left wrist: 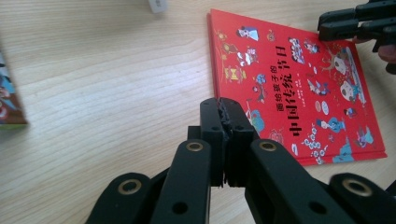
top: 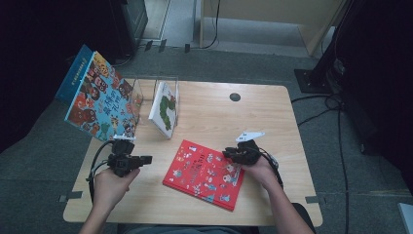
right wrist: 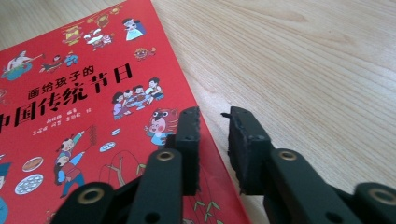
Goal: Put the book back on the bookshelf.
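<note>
A pale wooden table (top: 272, 117) carries a red picture book (top: 204, 174) lying flat at six o'clock and a clear book stand (top: 156, 95) at ten o'clock.

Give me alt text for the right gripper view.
The right gripper points its two black jaws, a narrow gap between them with nothing inside, over the right edge of a red picture book lying flat on a light wooden table. One jaw is above the cover, the other above bare wood.
</note>
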A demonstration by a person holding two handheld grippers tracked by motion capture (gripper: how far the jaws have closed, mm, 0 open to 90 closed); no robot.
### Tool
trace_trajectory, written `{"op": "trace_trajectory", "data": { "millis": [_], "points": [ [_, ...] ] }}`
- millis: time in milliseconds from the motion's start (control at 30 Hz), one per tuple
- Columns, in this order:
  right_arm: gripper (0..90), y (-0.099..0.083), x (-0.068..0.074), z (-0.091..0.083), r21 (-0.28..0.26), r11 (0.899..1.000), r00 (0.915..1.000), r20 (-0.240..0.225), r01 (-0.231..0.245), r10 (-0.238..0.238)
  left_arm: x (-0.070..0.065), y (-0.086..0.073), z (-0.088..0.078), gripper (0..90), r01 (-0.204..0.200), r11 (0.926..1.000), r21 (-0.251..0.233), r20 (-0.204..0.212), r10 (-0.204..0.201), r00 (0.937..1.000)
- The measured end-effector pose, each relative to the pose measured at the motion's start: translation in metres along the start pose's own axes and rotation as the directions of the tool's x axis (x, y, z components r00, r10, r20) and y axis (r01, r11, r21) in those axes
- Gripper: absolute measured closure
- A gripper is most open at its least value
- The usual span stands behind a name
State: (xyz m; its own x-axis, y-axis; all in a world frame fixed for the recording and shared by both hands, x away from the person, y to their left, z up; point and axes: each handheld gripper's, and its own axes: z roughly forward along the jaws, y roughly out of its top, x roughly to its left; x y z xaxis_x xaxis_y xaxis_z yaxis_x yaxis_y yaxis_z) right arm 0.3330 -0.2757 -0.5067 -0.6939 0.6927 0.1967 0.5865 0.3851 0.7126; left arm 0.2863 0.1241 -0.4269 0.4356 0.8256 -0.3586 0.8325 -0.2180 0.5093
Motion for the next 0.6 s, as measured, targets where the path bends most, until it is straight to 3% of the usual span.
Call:
{"op": "trace_trajectory", "data": {
  "millis": [133,233,600],
  "points": [
    [89.6,0.001,-0.001,-0.001,0.006,1.000,0.9997,-0.005,-0.026,0.026,-0.003,-0.004,0.007,90.0,-0.005,0.9999,0.011,0.003,0.005,1.0000],
    [90.0,0.001,-0.004,-0.001,0.006,1.000,0.9995,-0.013,-0.028,0.028,-0.006,-0.007,0.012,90.0,-0.014,0.9998,0.013,0.001,0.014,0.9999],
    [90.0,0.001,-0.005,0.002,0.004,1.000,0.9997,0.023,-0.006,0.006,-0.011,-0.023,0.026,90.0,-0.022,0.9996,0.019,0.017,0.021,0.9996]
  ]
}}
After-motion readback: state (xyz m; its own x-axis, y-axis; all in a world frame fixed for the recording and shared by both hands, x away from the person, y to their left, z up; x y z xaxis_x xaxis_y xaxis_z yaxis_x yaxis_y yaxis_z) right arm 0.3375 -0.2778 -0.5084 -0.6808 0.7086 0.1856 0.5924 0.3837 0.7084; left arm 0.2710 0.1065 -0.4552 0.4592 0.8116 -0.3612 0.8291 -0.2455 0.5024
